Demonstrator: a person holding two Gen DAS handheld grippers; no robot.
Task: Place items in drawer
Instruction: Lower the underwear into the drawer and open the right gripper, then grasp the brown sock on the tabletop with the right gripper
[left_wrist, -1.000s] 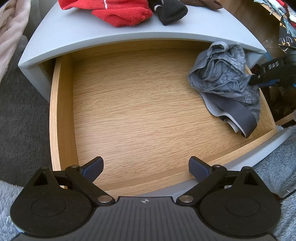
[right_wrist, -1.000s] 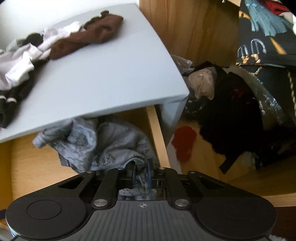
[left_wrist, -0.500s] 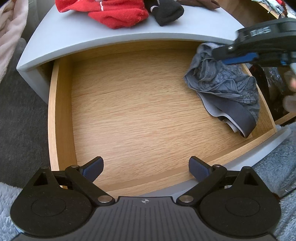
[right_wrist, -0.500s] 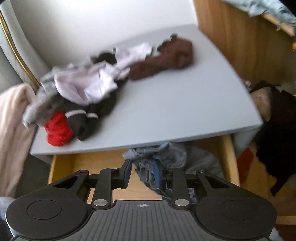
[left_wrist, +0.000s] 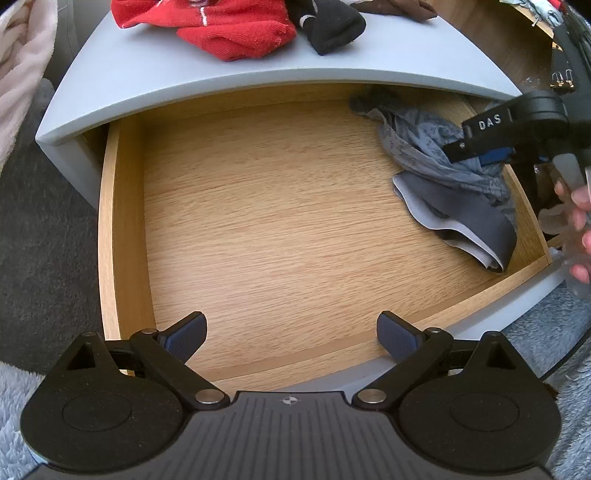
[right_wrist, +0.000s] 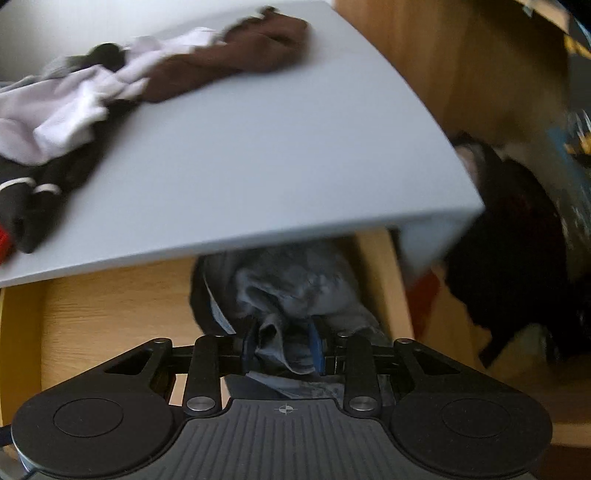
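Wooden drawer (left_wrist: 125, 229), crumpled grey garment (left_wrist: 436, 162) lengthwise along right wall

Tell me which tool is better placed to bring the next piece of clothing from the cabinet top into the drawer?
Probably the left tool: it is open and empty above the drawer, facing the red garment. The right tool has just been opening, with a fold of the grey garment between its pads.

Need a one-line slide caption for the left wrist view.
Left gripper hovers open over the wooden drawer while the right gripper reaches onto the grey garment at its far right corner.
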